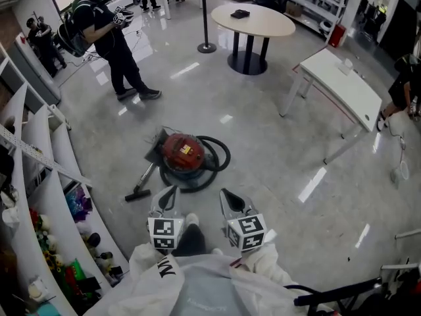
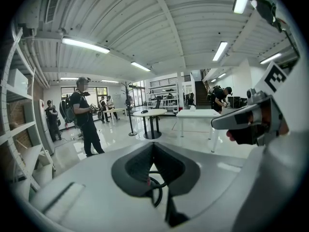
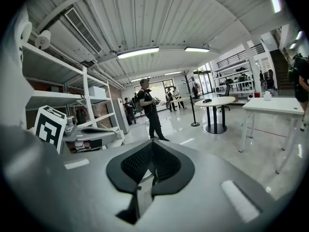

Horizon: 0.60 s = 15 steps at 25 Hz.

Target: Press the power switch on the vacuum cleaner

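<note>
The vacuum (image 1: 186,153) lies on the floor (image 1: 276,157), untouched. The left hand-held gripper (image 1: 168,195) and right hand-held gripper (image 1: 229,197) hover short of it, jaws pressed together and empty. Reaching and pressing the switch both remain.

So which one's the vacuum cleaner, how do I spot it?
Look at the shiny grey floor beside the curved white shelves. The vacuum cleaner sits low there. It is the only round red thing, with a black hose looped around it.
</note>
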{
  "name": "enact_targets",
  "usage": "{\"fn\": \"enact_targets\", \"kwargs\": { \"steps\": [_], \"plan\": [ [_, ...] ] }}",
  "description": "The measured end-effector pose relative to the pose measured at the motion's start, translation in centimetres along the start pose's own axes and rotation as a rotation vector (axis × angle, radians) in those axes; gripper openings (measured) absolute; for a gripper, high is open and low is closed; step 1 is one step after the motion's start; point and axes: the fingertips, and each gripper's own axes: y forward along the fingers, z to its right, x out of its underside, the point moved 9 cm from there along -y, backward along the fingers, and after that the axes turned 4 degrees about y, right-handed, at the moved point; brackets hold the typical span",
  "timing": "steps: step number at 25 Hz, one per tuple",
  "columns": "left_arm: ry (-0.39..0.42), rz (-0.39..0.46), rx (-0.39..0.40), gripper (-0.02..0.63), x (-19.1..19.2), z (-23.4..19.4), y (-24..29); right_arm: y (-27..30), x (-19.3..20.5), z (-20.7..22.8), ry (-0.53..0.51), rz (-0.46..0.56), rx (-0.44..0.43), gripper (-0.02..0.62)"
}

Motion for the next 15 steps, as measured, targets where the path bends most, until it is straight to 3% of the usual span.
{"fn": "enact_targets", "kwargs": {
  "steps": [15],
  "plan": [
    [-0.050, -0.029, -0.008, 0.000, 0.2, -5.5, 5.0, 7.5, -2.6, 0.5, -0.003, -0.058, -0.012, 0.000]
  ]
}}
